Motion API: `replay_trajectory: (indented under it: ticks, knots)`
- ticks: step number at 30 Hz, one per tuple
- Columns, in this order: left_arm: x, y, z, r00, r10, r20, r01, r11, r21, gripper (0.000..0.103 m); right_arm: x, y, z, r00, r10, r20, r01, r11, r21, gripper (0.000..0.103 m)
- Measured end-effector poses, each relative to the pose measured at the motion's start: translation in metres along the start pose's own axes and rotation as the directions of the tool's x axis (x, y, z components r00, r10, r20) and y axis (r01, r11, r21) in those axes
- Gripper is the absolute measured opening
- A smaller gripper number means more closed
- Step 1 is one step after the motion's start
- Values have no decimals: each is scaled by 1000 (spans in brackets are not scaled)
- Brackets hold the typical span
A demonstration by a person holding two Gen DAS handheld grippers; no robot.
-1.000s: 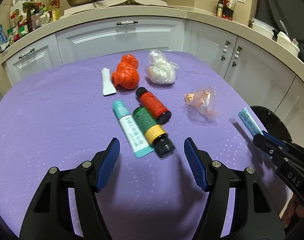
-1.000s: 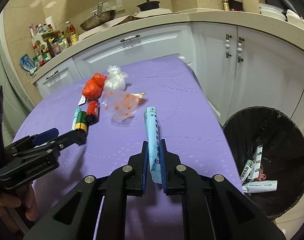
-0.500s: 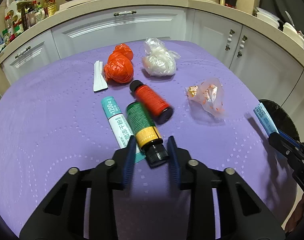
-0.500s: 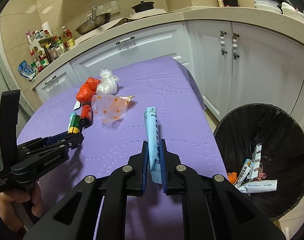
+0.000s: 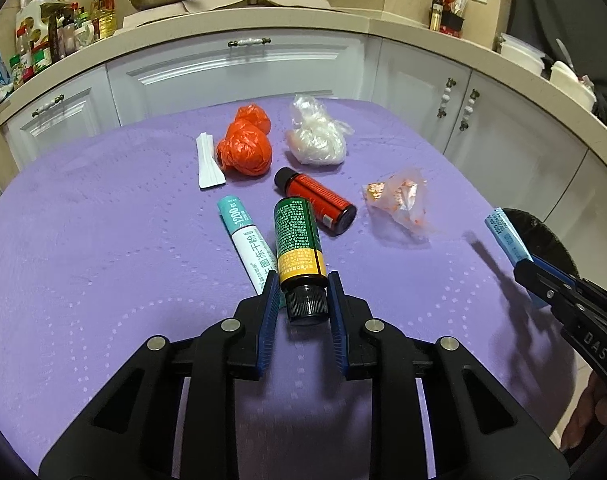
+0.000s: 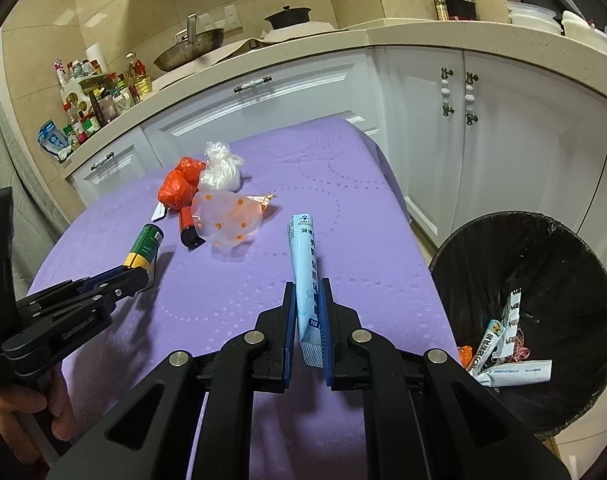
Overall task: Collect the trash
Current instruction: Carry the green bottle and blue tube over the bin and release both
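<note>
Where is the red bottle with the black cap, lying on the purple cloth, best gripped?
Grip the red bottle across its round mid-body, coming from above with fingers set crosswise to its long axis. It lies flat, and the green bottle crowds its near side.

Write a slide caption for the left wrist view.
Left tongs clamp the green bottle by its black cap above the purple table.

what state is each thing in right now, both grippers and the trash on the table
left gripper: jaws have just been closing, now shut on the green bottle's cap
green bottle: capped, gripped at its cap end
right gripper: shut on the blue sachet
blue sachet: held, pointing forward
red bottle: capped, lying on its side
orange bag: knotted
trash bin: open, wrappers inside
</note>
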State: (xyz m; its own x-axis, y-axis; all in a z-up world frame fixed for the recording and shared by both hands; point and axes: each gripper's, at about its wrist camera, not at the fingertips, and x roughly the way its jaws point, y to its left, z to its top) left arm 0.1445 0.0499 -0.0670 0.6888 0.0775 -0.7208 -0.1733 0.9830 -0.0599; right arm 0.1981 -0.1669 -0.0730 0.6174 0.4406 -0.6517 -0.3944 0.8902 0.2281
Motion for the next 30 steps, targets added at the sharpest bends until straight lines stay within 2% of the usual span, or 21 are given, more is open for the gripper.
replay_trajectory:
  ticks: [8, 13, 19, 30]
  knots:
    - [-22, -10, 0, 999, -37, 34, 36, 999, 29, 23, -19, -6, 2, 998, -41, 38, 40, 999, 16, 12]
    - [-33, -27, 3, 995, -80, 61, 76, 995, 63, 23, -36, -23, 2, 992, -101, 71, 98, 994, 47, 12]
    - [-39, -59, 9, 985, -147, 85, 136, 983, 127, 23, -58, -53, 1, 971, -211, 112, 202, 976, 85, 12]
    - [-32, -142, 20, 958, -274, 83, 244, 933, 265, 23, -89, -107, -5, 909, -393, 141, 371, 915, 159, 12]
